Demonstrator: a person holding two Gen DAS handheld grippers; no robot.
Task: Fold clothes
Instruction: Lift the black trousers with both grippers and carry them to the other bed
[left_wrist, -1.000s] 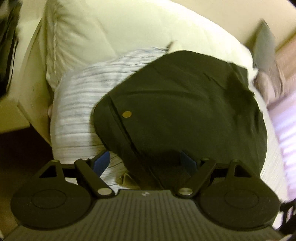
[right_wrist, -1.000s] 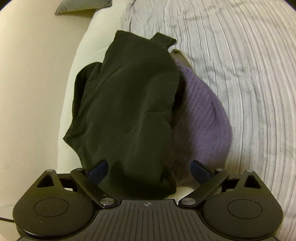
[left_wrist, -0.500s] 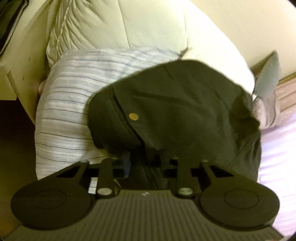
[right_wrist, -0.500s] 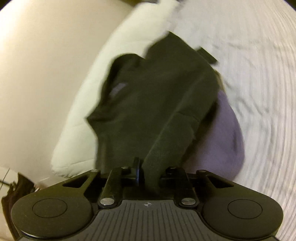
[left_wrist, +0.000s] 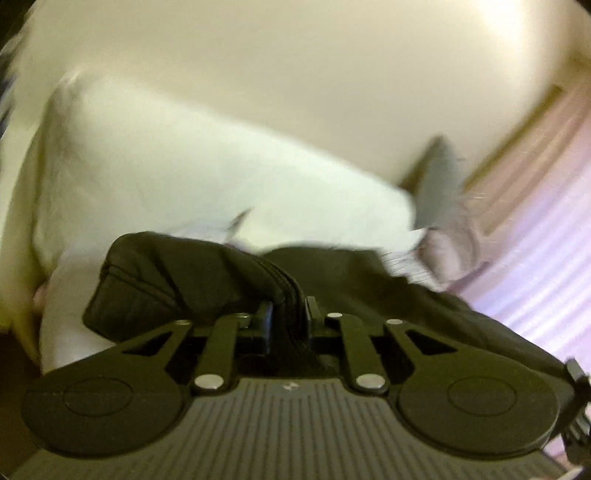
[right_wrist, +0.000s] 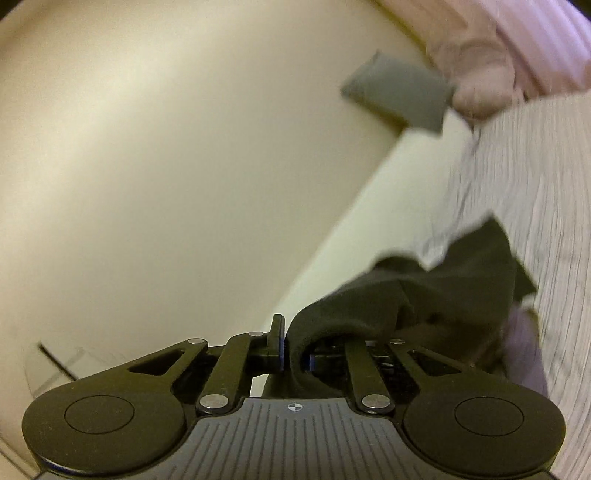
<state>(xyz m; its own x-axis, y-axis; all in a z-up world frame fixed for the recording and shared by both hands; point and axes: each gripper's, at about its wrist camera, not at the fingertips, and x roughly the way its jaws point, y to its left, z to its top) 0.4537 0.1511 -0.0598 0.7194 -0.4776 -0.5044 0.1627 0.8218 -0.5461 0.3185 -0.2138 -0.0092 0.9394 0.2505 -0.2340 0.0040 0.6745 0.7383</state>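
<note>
Between our two grippers hung the dark garment (left_wrist: 177, 273), pinched at two places so we could raise it off the bed (right_wrist: 524, 206) and let it drop open for folding. Our left gripper (left_wrist: 288, 314) was clenched on a thick seamed edge; its jaws had just been closing, with that ridge of cloth between them. Our right gripper (right_wrist: 295, 354) gripped another bunched fold (right_wrist: 424, 295), its jaws likewise just drawn in on the fabric. We judged a two-point hold would keep the cloth taut and its edges findable. Behind it lay a white pillow (left_wrist: 184, 170) and a grey cushion (right_wrist: 399, 92) against the wall. Motion blur smeared both views, and our own gripper bodies hid the lower cloth. We could not tell which parts of the garment we held.
</note>
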